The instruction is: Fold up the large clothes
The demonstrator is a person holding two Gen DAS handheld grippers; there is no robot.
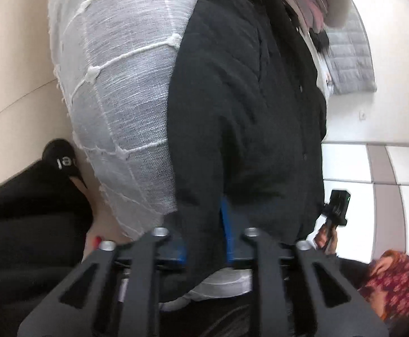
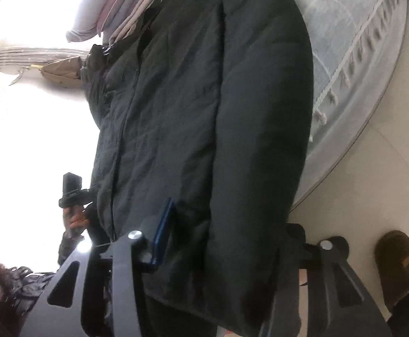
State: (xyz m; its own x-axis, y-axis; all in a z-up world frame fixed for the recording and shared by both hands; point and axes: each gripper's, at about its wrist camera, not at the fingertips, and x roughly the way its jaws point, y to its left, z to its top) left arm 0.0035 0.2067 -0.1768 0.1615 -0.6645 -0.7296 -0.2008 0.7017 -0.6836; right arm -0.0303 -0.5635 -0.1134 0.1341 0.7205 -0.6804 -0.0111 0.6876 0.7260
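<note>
So my left gripper (image 1: pixel 204 241) is pinched tight on the near hem of the black jacket (image 1: pixel 246 106), blue pads nearly together with a fold of cloth between. The jacket runs from near to far over the white cloth (image 1: pixel 114 84), which shows bare along its left edge. Beige floor (image 1: pixel 16 70) further left, plenty of room. My right gripper (image 2: pixel 224 241) is clamped round the puffy sleeve (image 2: pixel 260 140); fringed cloth edge and floor lie right of it, a brown slipper (image 2: pixel 398 264) close by.

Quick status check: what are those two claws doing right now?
Left gripper shut on black jacket. Right gripper clamped on its sleeve. Jacket on white cloth. Nothing blocking.
</note>
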